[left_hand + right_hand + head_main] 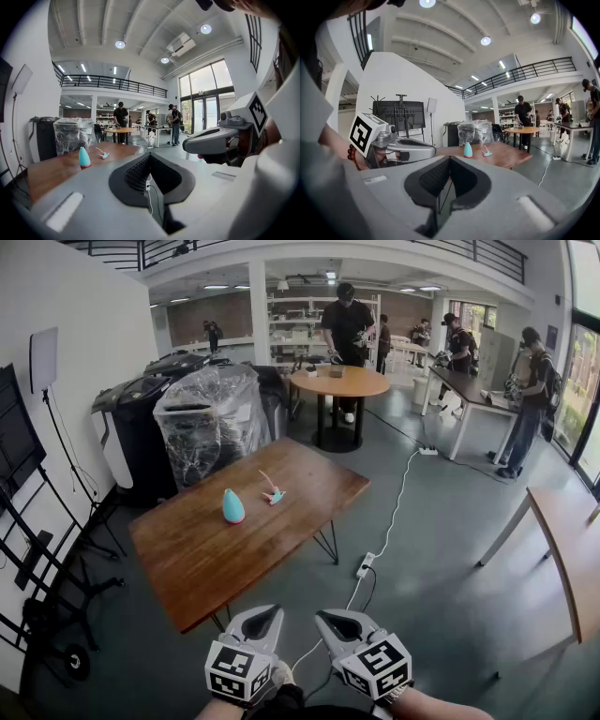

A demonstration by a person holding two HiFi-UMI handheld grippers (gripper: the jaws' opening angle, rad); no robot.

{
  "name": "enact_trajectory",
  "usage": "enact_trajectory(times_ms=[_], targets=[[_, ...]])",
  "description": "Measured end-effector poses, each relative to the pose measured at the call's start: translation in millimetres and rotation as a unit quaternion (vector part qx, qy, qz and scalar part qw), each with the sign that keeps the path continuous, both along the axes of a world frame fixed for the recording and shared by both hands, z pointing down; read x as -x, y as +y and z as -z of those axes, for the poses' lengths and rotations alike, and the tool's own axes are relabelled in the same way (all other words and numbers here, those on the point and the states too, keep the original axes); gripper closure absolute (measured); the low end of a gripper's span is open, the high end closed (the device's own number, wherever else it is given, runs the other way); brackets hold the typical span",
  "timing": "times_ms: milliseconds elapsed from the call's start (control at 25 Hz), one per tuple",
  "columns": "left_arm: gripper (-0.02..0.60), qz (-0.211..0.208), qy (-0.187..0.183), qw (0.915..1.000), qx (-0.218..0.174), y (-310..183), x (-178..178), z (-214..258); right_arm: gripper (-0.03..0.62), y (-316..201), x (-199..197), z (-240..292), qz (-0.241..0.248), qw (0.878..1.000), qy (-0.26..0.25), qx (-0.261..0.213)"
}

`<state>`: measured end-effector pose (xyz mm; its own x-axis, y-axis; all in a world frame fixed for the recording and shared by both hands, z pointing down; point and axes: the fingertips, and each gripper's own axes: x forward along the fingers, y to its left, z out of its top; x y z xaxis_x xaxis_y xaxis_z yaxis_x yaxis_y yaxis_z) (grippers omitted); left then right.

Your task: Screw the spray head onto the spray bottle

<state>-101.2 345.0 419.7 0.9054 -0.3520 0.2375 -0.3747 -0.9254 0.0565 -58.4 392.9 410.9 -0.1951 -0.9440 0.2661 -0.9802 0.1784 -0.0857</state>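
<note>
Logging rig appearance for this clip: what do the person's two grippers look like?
The two match. The left gripper and right gripper have smooth, light grey moulded jaws lined with black ribbed pads, which leave a teardrop-shaped hollow between them. Behind the jaws each carries a white cube printed with black square markers. Dark clothing shows at the bottom edge of the head view.
</note>
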Motion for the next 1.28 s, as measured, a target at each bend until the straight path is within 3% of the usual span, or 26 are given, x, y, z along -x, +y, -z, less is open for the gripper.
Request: enact_trajectory(times_ms=[560, 1000, 1280], targets=[[0.565, -0.018, 0.004, 0.9996, 0.019, -184.0, -16.3, -3.3, 0.602, -201.0, -14.4, 2.9, -0.004, 0.999, 0.021, 0.034], [0.557, -0.024, -0.014, 0.9991, 0.032, -247.2, -24.9, -20.7, 0.602, -279.1, -34.1, -5.3, 0.004, 0.998, 0.034, 0.060], [0.538, -0.008, -0.037, 0.9984, 0.042, -284.8, -55.5, -49.5, 0.602, -320.3, -65.9, -27.5, 0.034, 0.996, 0.036, 0.078]])
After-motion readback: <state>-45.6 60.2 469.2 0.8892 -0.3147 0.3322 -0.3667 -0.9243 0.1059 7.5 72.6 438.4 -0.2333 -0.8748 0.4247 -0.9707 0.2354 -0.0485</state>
